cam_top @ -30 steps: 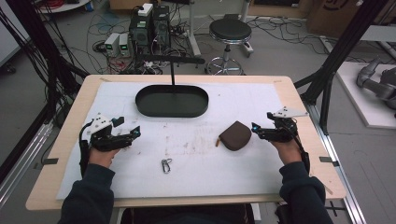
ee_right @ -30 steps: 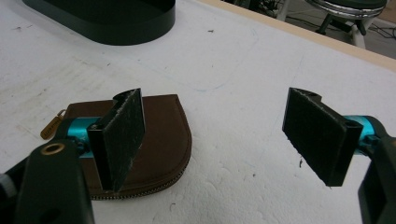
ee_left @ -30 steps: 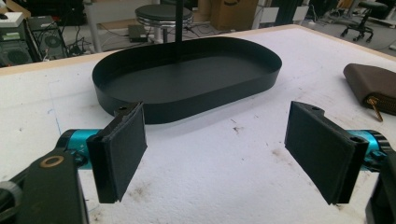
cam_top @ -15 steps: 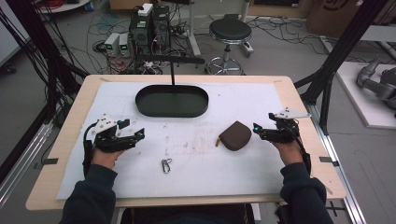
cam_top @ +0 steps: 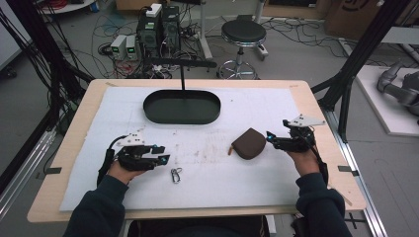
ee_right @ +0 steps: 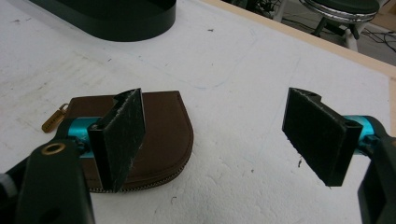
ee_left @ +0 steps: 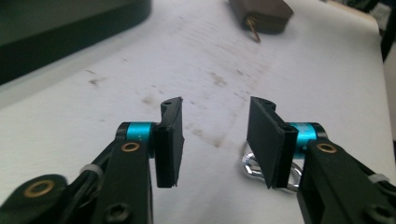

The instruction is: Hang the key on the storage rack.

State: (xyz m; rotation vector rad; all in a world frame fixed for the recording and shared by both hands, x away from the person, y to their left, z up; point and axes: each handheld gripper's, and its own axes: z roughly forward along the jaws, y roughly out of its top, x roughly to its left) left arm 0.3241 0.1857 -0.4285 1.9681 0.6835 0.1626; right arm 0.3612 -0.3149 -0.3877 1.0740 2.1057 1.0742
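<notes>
A small silver carabiner point(cam_top: 175, 175) lies on the white mat in front of the person. My left gripper point(cam_top: 164, 154) hovers just left of it; its jaws have just been closing and stand half apart with nothing between them. In the left gripper view point(ee_left: 215, 135) the carabiner point(ee_left: 250, 167) peeks out behind the right-hand jaw. A brown zipped pouch point(cam_top: 249, 143) lies right of centre. My right gripper point(cam_top: 271, 138) points at the pouch from the right, open; its left jaw overlaps the pouch point(ee_right: 163, 126) in the right gripper view point(ee_right: 215, 133).
A black oval tray point(cam_top: 182, 118) sits at the back middle of the mat, with a thin black post rising behind it. The pouch's brass zip tag point(ee_right: 53, 117) points left. The wooden table edge point(cam_top: 197, 83) frames the mat.
My left gripper has moved right and slightly toward the front edge, closer to the carabiner, and its jaws stand narrower. The right gripper and pouch have stayed put.
</notes>
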